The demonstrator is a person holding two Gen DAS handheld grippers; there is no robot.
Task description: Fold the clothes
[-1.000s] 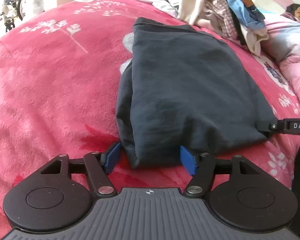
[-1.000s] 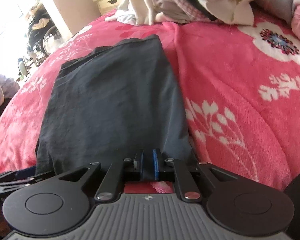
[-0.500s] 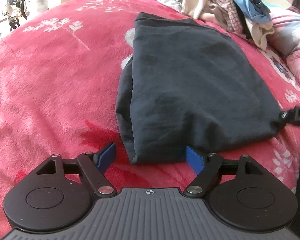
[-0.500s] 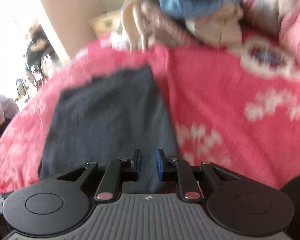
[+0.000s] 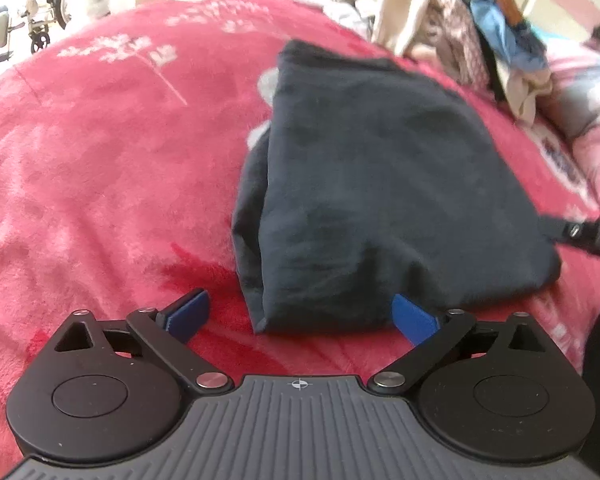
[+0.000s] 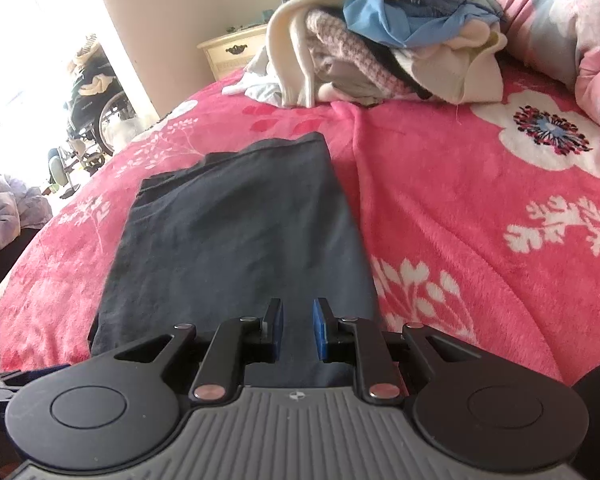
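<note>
A dark navy folded garment [image 5: 384, 196] lies flat on the pink flowered blanket [image 5: 112, 168]. My left gripper [image 5: 302, 314] is wide open at the garment's near edge, one blue pad on each side of its corner, holding nothing. In the right wrist view the same garment [image 6: 236, 240] stretches away from my right gripper [image 6: 296, 330], which is slightly open just above the garment's near edge, with cloth showing between the pads but not pinched. The right gripper's tip shows at the right edge of the left wrist view [image 5: 588, 234].
A heap of unfolded clothes [image 6: 384, 44] sits at the far end of the bed. A pink quilt [image 6: 580, 28] lies at the right. A cream nightstand [image 6: 236, 52] and a wheelchair [image 6: 96, 108] stand beyond the bed.
My right gripper has opened and let go of the garment's edge, and has lifted a little. My left gripper has opened wider and drawn back slightly from the garment.
</note>
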